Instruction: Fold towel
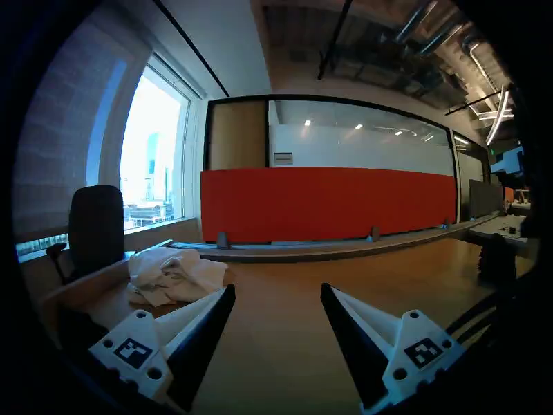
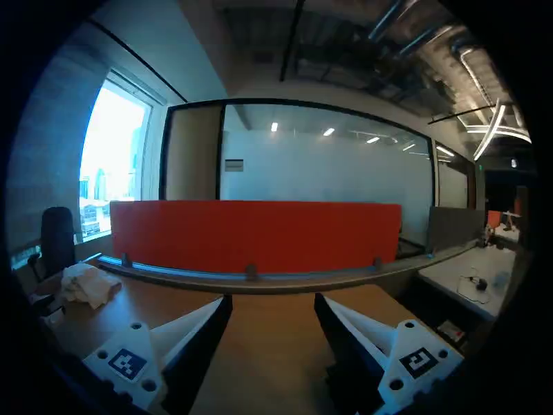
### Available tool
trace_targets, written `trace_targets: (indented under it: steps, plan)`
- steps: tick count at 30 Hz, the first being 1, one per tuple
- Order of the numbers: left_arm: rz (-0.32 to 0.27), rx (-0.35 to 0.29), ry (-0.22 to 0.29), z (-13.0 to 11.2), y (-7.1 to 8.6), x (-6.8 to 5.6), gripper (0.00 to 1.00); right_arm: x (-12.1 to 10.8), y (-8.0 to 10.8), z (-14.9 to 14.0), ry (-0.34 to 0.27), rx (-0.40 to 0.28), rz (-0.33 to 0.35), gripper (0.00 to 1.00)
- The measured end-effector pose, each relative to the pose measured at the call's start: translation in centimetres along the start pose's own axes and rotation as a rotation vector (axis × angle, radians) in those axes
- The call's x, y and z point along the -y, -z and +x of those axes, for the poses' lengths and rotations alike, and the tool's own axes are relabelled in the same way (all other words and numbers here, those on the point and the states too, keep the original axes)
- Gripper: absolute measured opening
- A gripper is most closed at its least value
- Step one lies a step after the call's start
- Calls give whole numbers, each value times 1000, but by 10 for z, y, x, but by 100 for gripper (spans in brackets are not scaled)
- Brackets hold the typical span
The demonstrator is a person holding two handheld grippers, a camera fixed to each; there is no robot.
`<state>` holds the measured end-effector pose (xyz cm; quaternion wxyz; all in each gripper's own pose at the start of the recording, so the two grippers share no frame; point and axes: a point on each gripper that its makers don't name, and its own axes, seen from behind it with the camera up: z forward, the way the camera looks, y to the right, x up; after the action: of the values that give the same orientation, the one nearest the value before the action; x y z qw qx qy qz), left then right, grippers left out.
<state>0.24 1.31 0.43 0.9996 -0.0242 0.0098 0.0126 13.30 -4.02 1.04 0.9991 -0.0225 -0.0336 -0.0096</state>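
Both grippers are spread wide over the wooden desk (image 1: 387, 270) and hold nothing. In the left gripper view, the left gripper (image 1: 277, 288) has bare wood between its fingers, and the crumpled white towel (image 1: 173, 275) lies in a heap on the desk just beyond the finger on that view's left, near a black chair (image 1: 95, 228). In the right gripper view, the right gripper (image 2: 273, 297) is equally open, with the towel well off to the left before the red divider (image 2: 256, 235)
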Motion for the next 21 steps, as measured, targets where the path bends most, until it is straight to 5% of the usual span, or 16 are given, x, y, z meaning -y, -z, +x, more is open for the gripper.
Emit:
trace_targets:
  steps: [21]
  plan:
    - [17,-8,31,-34,-1,3,92,4,-4,-25,20,8,2,92]
